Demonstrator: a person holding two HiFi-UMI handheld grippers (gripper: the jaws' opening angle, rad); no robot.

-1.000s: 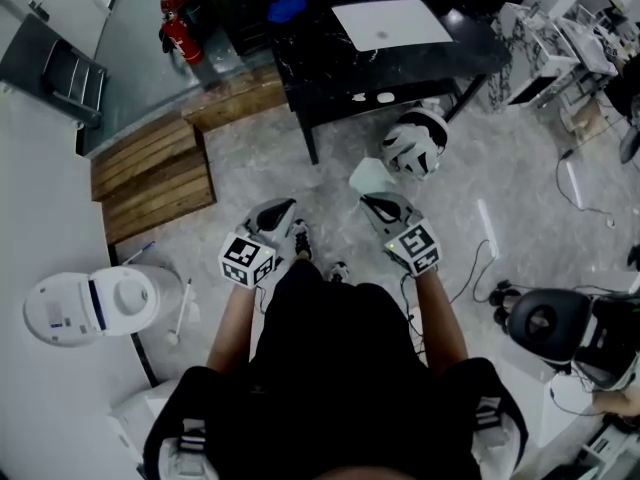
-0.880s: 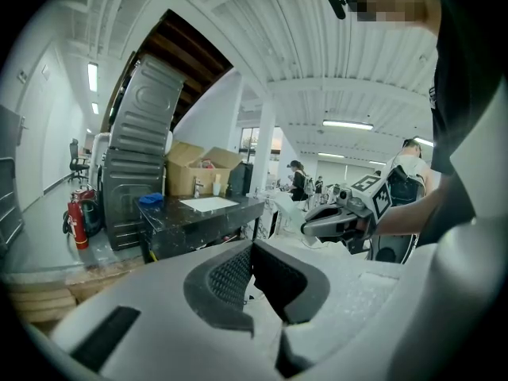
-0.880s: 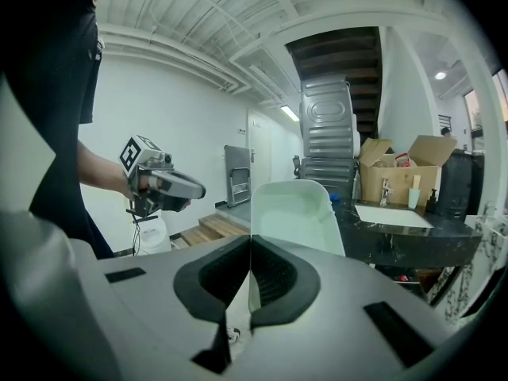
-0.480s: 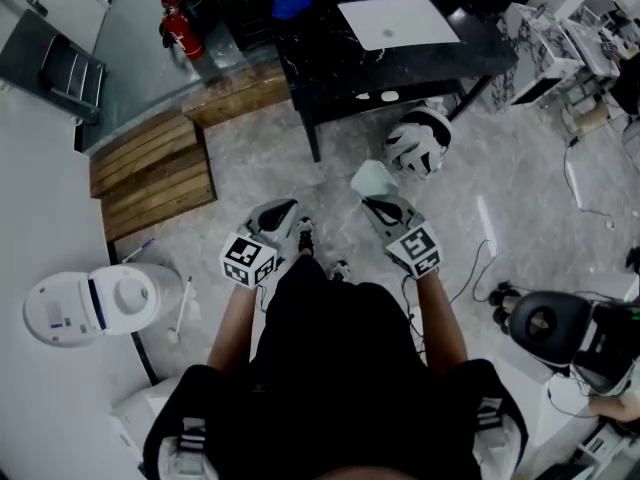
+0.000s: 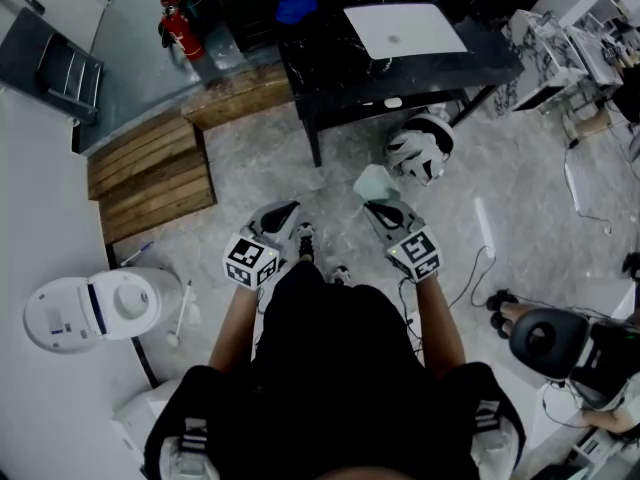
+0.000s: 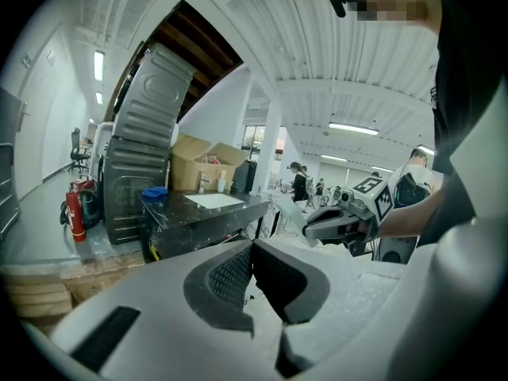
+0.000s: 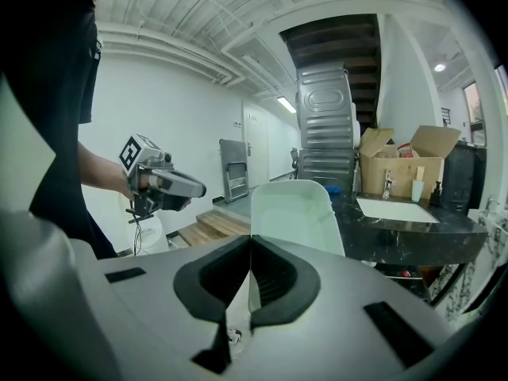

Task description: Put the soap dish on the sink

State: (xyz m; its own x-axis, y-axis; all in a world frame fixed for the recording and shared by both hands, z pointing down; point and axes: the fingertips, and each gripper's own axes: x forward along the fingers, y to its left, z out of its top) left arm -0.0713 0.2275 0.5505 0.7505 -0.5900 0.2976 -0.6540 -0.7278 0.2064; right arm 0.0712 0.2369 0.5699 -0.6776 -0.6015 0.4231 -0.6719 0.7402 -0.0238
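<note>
A pale green soap dish (image 5: 372, 181) stands on edge in my right gripper (image 5: 373, 206), which is shut on its rim. In the right gripper view the soap dish (image 7: 295, 213) rises just beyond the closed jaws of the right gripper (image 7: 251, 248). My left gripper (image 5: 284, 212) is held level beside it, shut with nothing in it; the left gripper (image 6: 252, 248) shows its pads pressed together. The white sink (image 5: 405, 28) is set in a black counter (image 5: 330, 58) ahead, some way beyond both grippers.
A white toilet (image 5: 90, 308) stands at the left, wooden steps (image 5: 150, 173) beyond it. A white helmet-like object (image 5: 420, 148) lies on the floor under the counter's edge. A red fire extinguisher (image 5: 178, 18) stands at the back left. Cables and a black chair (image 5: 545, 338) are at the right.
The whole view has slid slightly: the counter and sink sit a little nearer. Both grippers keep their pose, the right one still holding the dish.
</note>
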